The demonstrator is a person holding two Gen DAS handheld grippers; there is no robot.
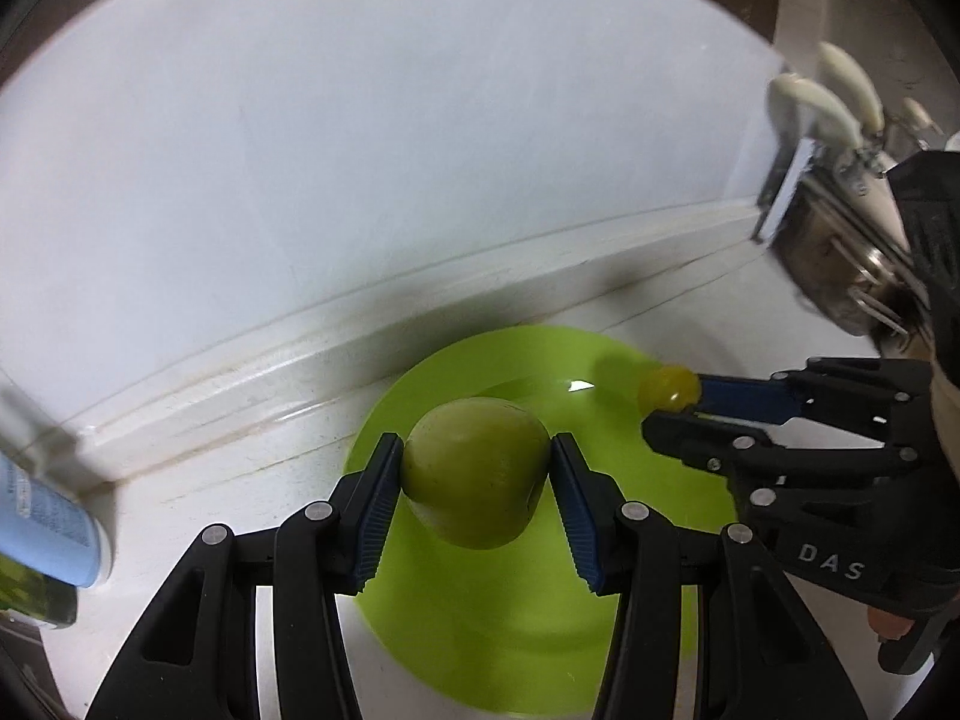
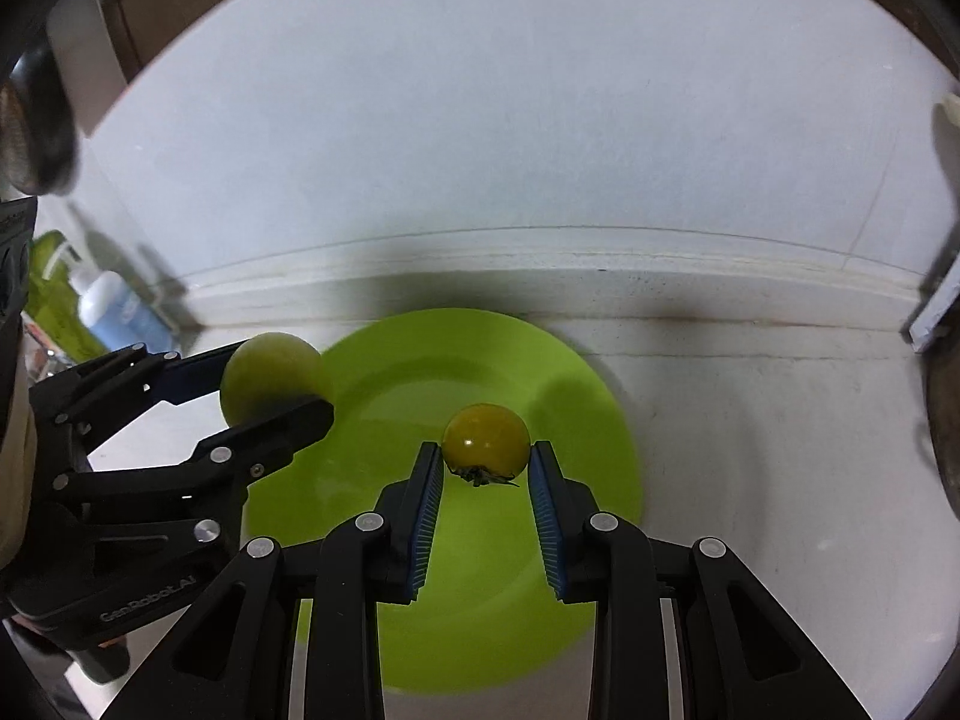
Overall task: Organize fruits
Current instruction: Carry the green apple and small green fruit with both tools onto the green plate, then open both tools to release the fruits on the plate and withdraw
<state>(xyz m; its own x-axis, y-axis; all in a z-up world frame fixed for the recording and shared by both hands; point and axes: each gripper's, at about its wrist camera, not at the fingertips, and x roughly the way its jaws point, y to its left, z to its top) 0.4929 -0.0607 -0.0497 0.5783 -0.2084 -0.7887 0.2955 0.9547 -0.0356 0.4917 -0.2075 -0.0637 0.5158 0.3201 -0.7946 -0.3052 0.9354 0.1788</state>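
Over the green plate (image 1: 480,630): our left hand-held gripper (image 1: 477,468) clamps a green fruit (image 1: 477,471); right hand-held gripper (image 2: 486,459) clamps a yellow tomato (image 2: 486,435).

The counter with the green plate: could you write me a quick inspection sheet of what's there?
Surface: white counter, stained along the back edge.
Job's things: green plate; green fruit; yellow tomato.
Clutter: blue bottle; metal rack.
Grippers: left gripper holds the green fruit and right gripper the yellow tomato, both over the plate.
Cables: nothing seen.
Surroundings: white wall.
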